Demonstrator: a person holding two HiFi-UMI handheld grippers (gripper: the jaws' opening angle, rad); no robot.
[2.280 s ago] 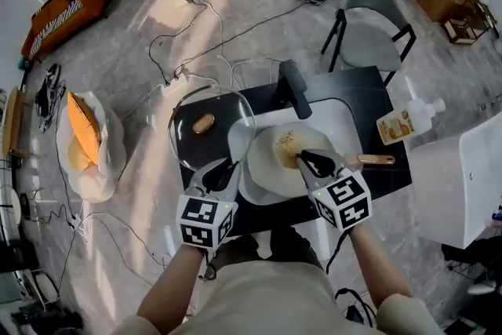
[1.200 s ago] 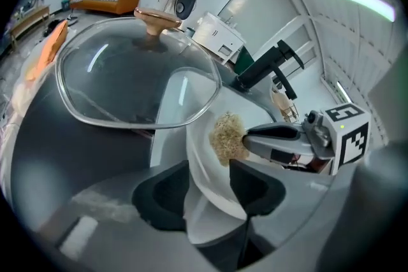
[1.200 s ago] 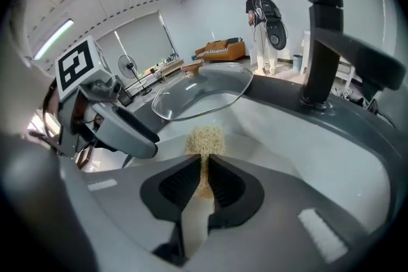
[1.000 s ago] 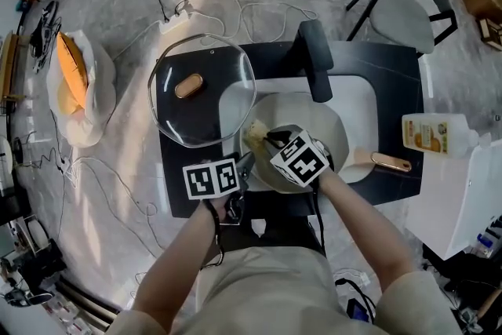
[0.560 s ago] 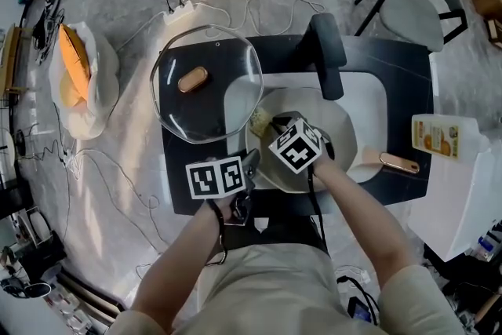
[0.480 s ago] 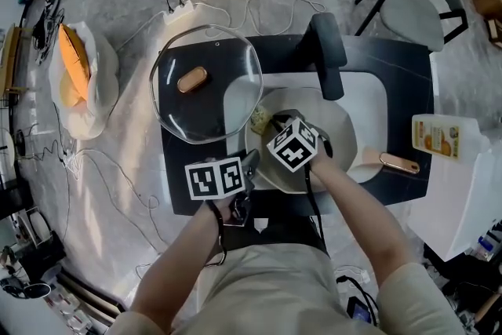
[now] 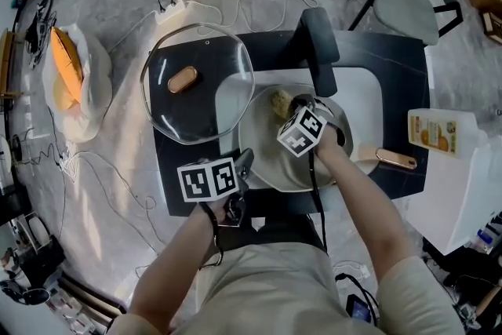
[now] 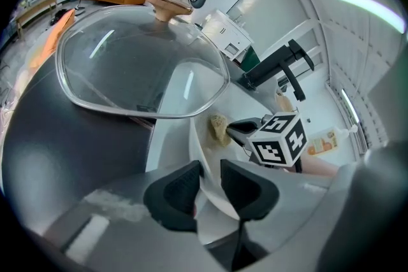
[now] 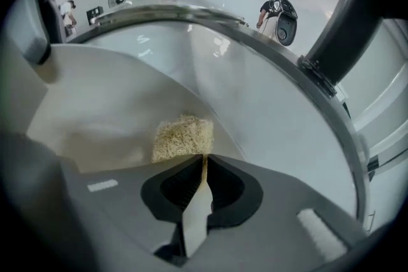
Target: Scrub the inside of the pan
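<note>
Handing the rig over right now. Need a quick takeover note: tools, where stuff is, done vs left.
Left tool: jaws have just been closing and now clamp the near rim of the pan, steadying it.
Right tool: shut on the sponge, which sits against the pan's inside on the far side.
Pan sits in the sink, handle to the right. Glass lid lies left of the sink, soap bottle off to the right.
Done: lid off, pan held, sponge in the pan.
Left: scrub the rest of the inside. How clean it is cannot be told from here.
</note>
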